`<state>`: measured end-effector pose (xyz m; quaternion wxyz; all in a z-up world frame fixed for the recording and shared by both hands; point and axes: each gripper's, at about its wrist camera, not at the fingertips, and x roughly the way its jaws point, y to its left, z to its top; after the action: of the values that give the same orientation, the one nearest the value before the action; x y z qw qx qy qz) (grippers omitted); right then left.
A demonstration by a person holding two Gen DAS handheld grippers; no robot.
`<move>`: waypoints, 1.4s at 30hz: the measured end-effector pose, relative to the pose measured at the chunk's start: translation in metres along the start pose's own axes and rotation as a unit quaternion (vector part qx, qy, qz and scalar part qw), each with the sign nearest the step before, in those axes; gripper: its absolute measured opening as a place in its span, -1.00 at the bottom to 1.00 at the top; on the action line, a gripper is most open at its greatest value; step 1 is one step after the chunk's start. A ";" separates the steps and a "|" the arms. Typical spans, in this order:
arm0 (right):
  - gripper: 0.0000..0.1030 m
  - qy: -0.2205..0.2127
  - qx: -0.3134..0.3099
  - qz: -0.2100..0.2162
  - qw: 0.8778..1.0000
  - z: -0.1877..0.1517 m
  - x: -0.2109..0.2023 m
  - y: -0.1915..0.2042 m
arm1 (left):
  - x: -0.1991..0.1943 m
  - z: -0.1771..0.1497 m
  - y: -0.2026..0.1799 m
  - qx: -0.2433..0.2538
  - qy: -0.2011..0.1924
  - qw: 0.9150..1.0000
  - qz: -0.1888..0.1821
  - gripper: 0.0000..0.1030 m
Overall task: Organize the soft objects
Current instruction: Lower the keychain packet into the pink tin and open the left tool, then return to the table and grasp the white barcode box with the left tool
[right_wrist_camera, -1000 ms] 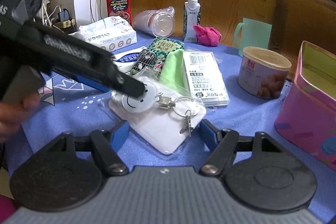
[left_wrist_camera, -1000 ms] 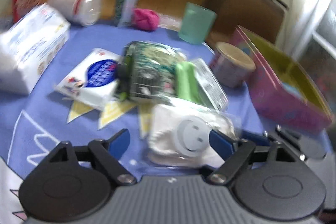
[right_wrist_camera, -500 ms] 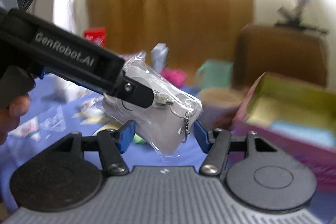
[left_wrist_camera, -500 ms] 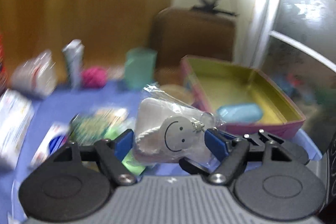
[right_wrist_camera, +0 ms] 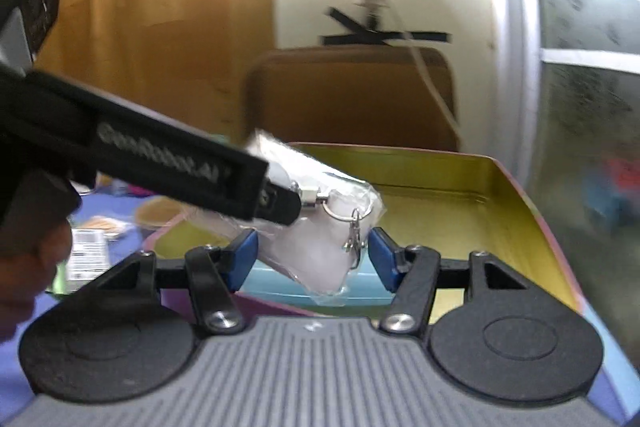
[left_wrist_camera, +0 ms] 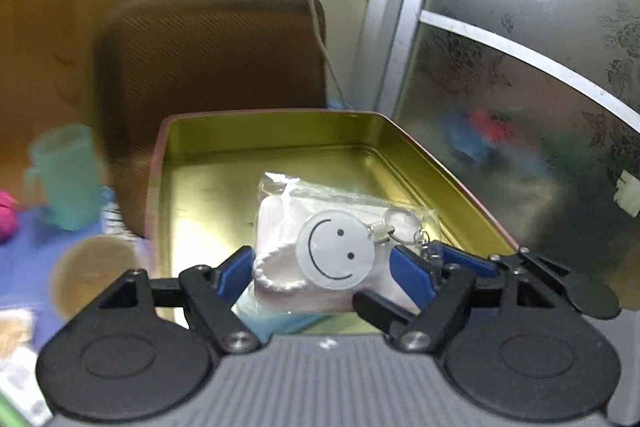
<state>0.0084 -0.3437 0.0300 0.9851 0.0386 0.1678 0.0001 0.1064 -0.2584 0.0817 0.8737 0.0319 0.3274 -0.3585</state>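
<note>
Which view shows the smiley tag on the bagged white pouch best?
Left wrist: the smiley tag faces the camera, unobstructed, on the pouch. In the right wrist view the other tongs cover it; only the pouch and key ring show.

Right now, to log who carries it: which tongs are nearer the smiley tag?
Left. The left tongs flank the smiley tag on the pouch; the right tongs straddle the pouch's keyring end.

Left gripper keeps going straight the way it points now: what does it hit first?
Probably the gold floor of the tin. The left gripper, shut on the bagged smiley pouch, points down into the open tin, with a light blue item under the pouch. Depth is unclear, so that item might come first.
</note>
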 end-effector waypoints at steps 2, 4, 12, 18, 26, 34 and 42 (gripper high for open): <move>0.23 0.010 0.014 -0.010 1.000 0.002 0.005 -0.015 | 0.017 0.002 -0.004 -0.004 0.006 1.000 -0.007 0.47; 0.23 0.024 0.028 -0.017 0.999 0.001 0.012 -0.028 | 0.029 0.003 -0.008 -0.002 0.008 1.000 -0.001 0.52; 0.25 0.046 0.030 -0.077 0.995 -0.007 0.040 -0.046 | 0.032 -0.001 -0.008 -0.007 0.009 1.000 0.023 0.63; 0.25 0.044 0.033 -0.077 0.996 -0.006 0.039 -0.047 | 0.008 -0.006 0.007 -0.030 -0.008 0.999 0.027 0.66; 0.25 0.034 0.016 -0.071 0.997 0.002 0.033 -0.030 | -0.039 -0.023 0.039 -0.046 -0.044 0.997 0.049 0.71; 0.25 0.028 -0.017 -0.063 0.997 0.009 0.031 -0.003 | -0.092 -0.057 0.092 -0.079 -0.073 0.989 0.103 0.76; 0.25 0.030 -0.054 -0.044 0.997 0.019 0.037 0.034 | -0.129 -0.101 0.161 -0.146 -0.072 0.972 0.167 0.76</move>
<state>0.0498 -0.3108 0.0380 0.9794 -0.0223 0.1983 -0.0325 0.0868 -0.0317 0.0502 0.9376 -0.0680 0.3026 -0.1571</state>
